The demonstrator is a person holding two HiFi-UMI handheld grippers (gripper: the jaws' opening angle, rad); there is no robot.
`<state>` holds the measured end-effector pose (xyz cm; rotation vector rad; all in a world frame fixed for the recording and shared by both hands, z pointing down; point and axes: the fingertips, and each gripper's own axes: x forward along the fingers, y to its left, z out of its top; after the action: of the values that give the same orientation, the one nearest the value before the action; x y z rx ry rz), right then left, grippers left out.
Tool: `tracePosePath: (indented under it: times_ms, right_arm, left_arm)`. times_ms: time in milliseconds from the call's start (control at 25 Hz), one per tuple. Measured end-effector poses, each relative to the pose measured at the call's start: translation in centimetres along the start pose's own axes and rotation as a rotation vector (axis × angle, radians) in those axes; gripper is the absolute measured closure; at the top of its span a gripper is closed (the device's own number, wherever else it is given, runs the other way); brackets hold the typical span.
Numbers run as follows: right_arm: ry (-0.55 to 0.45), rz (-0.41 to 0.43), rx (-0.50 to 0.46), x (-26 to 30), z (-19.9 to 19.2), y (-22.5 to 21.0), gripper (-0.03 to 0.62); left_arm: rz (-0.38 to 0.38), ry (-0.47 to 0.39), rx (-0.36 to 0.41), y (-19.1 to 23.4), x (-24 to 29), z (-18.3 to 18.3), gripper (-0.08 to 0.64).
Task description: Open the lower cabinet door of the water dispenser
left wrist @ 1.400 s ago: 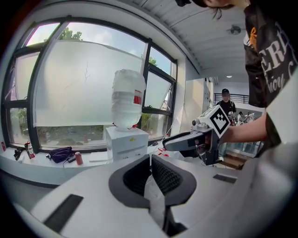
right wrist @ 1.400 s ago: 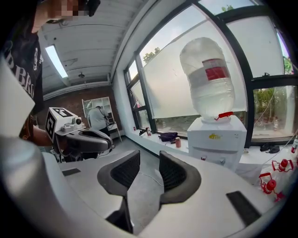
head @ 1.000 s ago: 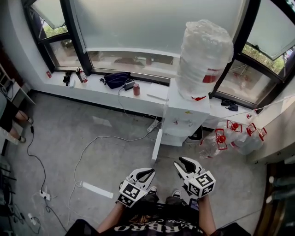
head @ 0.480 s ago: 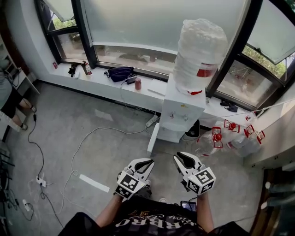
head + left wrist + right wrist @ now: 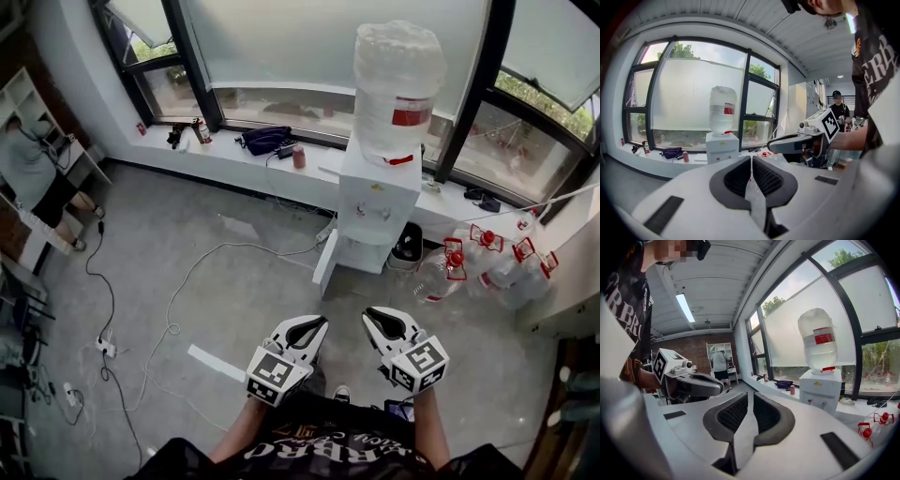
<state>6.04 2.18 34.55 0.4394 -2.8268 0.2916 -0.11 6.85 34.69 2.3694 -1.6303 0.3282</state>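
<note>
Under the windows (image 5: 281,42), water dispenser (image 5: 378,197) stands upright, lower door (image 5: 325,264) swung forward.

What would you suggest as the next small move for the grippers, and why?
Probably none toward the door: a white panel juts out from the base of the water dispenser, seemingly the open door. The left gripper is shut and empty; on the right gripper the jaws have just been closing, nothing between them. I'd lower both.

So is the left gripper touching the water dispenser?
Apart. The head view shows bare floor between the left gripper and the water dispenser.
</note>
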Motion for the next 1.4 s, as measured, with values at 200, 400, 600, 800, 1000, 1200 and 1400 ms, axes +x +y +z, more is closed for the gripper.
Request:
tracePosePath:
  times_ms: [200, 400, 600, 800, 1000, 1200, 1400]
  right_arm:
    - [-0.019, 0.043, -0.015, -3.2, -1.7, 2.8, 0.549]
    - [-0.048, 0.068, -0.024, -5.6, -2.4, 4.6, 0.572]
    - [-0.055, 0.092, -0.039, -6.6, -3.1, 6.3, 0.578]
    - [-0.057, 0.119, -0.061, -7.0, -3.4, 7.6, 0.578]
    - [-0.047, 0.135, -0.081, -6.9, -3.5, 8.2, 0.58]
    - [-0.028, 0.138, -0.088, -6.5, -3.8, 8.1, 0.58]
    - [-0.016, 0.131, -0.088, -6.3, -4.0, 7.8, 0.58]
  left_arm:
    - [0.038, -0.005, -0.007, -4.8, -2.4, -1.2, 0.54]
    - [0.068, -0.003, -0.012, -8.1, -4.0, -2.2, 0.54]
    - [0.088, -0.017, -0.008, -9.4, -5.5, -2.3, 0.54]
    - [0.097, -0.029, -0.016, -10.0, -6.3, -2.2, 0.54]
    - [0.107, -0.034, -0.019, -10.2, -6.6, -2.3, 0.54]
    - [0.108, -0.033, -0.022, -10.2, -6.7, -2.6, 0.54]
    - [0.107, -0.024, -0.025, -10.1, -6.9, -3.0, 0.54]
